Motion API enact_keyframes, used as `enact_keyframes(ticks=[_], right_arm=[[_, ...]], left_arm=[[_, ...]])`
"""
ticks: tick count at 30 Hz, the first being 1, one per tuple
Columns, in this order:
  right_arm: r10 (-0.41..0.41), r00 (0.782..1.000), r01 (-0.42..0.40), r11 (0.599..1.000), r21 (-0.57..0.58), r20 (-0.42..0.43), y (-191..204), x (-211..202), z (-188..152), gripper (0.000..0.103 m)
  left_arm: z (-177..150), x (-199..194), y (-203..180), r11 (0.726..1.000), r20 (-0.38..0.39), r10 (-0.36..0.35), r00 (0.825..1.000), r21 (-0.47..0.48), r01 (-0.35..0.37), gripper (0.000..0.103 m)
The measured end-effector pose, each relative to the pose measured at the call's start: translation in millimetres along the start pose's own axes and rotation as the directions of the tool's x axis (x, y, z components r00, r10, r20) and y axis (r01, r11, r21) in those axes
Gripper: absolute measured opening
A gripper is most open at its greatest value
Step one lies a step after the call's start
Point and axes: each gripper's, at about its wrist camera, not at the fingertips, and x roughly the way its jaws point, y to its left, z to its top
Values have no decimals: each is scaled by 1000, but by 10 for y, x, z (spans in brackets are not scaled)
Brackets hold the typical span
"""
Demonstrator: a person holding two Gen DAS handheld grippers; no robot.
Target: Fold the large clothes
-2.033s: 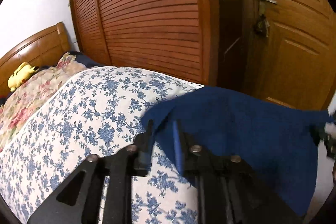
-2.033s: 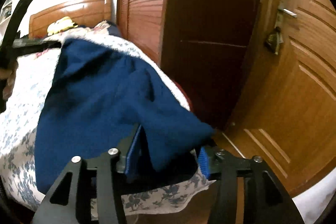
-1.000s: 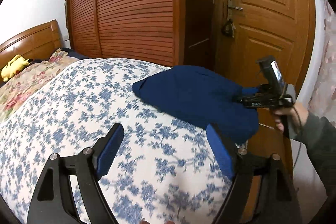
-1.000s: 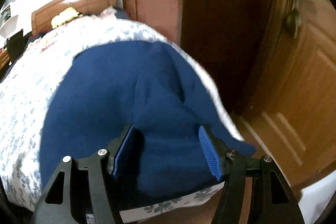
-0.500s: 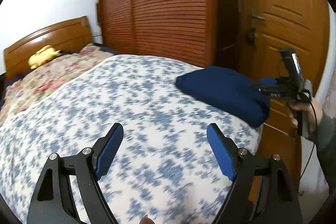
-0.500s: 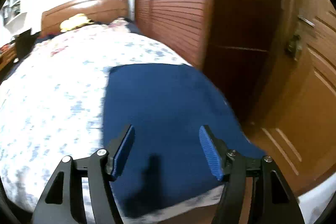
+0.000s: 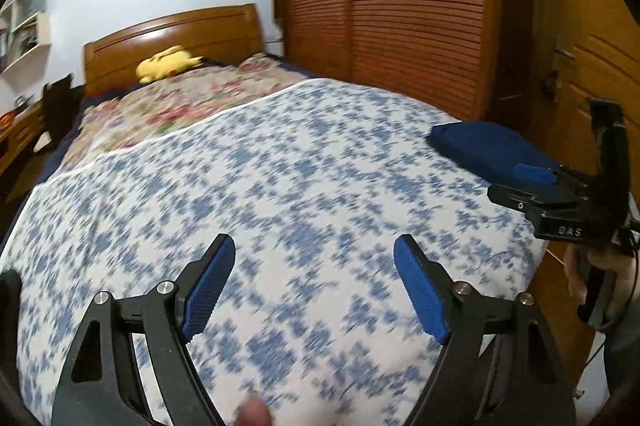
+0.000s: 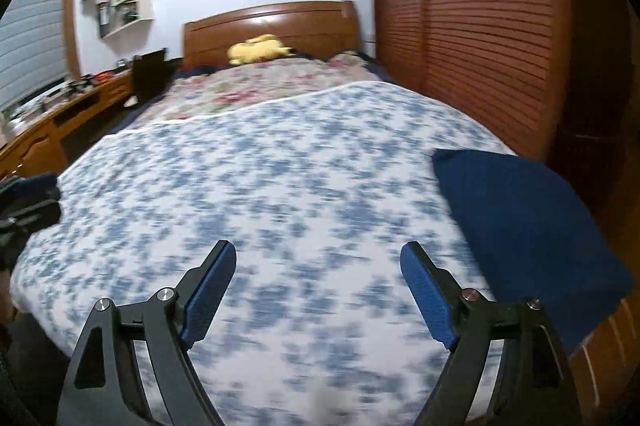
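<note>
A folded dark blue garment (image 7: pixel 486 144) (image 8: pixel 524 218) lies flat at the right corner of the bed, near the foot end. My left gripper (image 7: pixel 314 280) hangs open over the blue-flowered quilt (image 7: pixel 280 186), well left of the garment, with nothing between its blue pads. My right gripper (image 8: pixel 318 284) is off the garment, which now lies to its right; its jaws are opening and hold nothing. In the left wrist view the right gripper (image 7: pixel 536 176) shows at the right edge, held by a hand, just in front of the garment.
A rose-patterned cover (image 7: pixel 192 98) and a yellow plush toy (image 7: pixel 168 62) lie by the wooden headboard (image 8: pixel 272 22). Slatted wardrobe doors (image 7: pixel 400 6) and a wooden door (image 7: pixel 600 74) stand along the bed's right side. A desk (image 8: pixel 52 114) runs along the left.
The right gripper let go of the blue garment, pulled back and swung left. The left gripper also drew away leftward over the quilt. The garment stays folded on the bed corner.
</note>
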Motion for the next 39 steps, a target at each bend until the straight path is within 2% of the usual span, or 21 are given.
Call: enact_keyframes(ticks=[8,16,21,26,39], right_arm=[[119,993,-118,992,-48,16,759,-16,-63,86],[201,978,-197,977,-87,47,1258,-182,-69,86],[226,970,-216,970,-112,87,1352,-191,-114,86],[230,966,-215,968,-130,119,1377,-208,-153,86],[227,965,-207,967,-150,134,1300,-213,-225,86]], left_arm=[[-325,-386,497,988,-11,100,995,-118,-101,82],[-485,-924,899,957,31,225,974,-192,-215,82],[-554,-1204,1068,939,65,287,956,-217,-268,82],[-630,-1387,1161,928,87,311,946,-241,-283,82],[-686,-1477,1167,927,110,318,942,-246,-284,82]])
